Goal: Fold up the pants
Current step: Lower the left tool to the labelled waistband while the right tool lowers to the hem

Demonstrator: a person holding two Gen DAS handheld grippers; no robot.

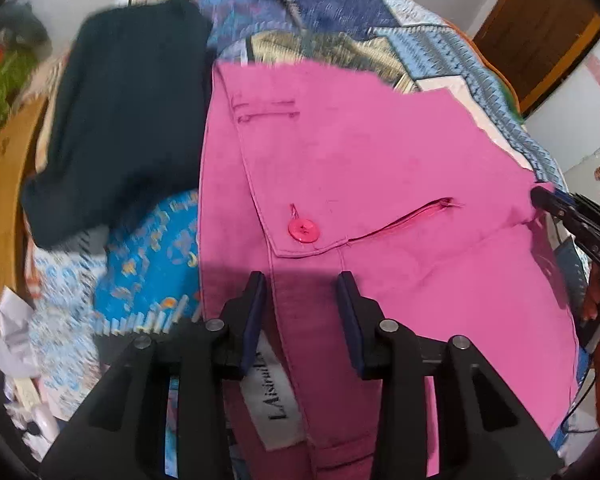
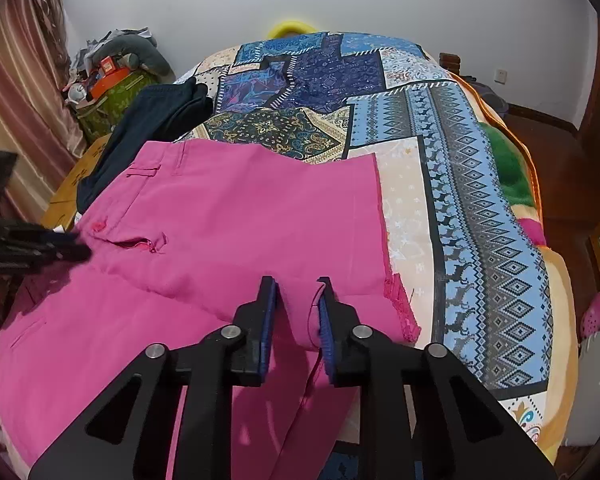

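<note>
The left hand-held gripper (image 1: 302,280) has its two blue-padded fingers (image 1: 256,300) spread, with the waistband of the pink pants (image 1: 380,160) lying between them; the pads do not visibly press the fabric. A white brand label (image 1: 274,396) on the inside of the waistband shows just below the left finger.

The right hand-held gripper (image 2: 298,292) has its fingers closer together, pinching a raised ridge of pink fabric near the frayed hem (image 2: 400,304) of one leg. In the left wrist view the right hand-held gripper appears at the right edge, touching the side of the pants.

The pink pants (image 2: 240,208) lie spread flat on the bed, folded so that one layer overlaps the other. A pink button (image 1: 303,231) and a slit pocket (image 1: 404,220) face upward near the waistband, and a belt loop (image 1: 266,104) shows farther up.

Just beside the pants, toward the left, lies a dark navy garment (image 1: 128,120), touching or overlapping the pants' edge. The bed carries a patchwork bedspread (image 2: 480,200) in blue, cream and green patterns. A striped curtain (image 2: 24,100) hangs at the far left, next to a cluttered pile of items (image 2: 116,72) against the white wall (image 2: 420,0).
</note>
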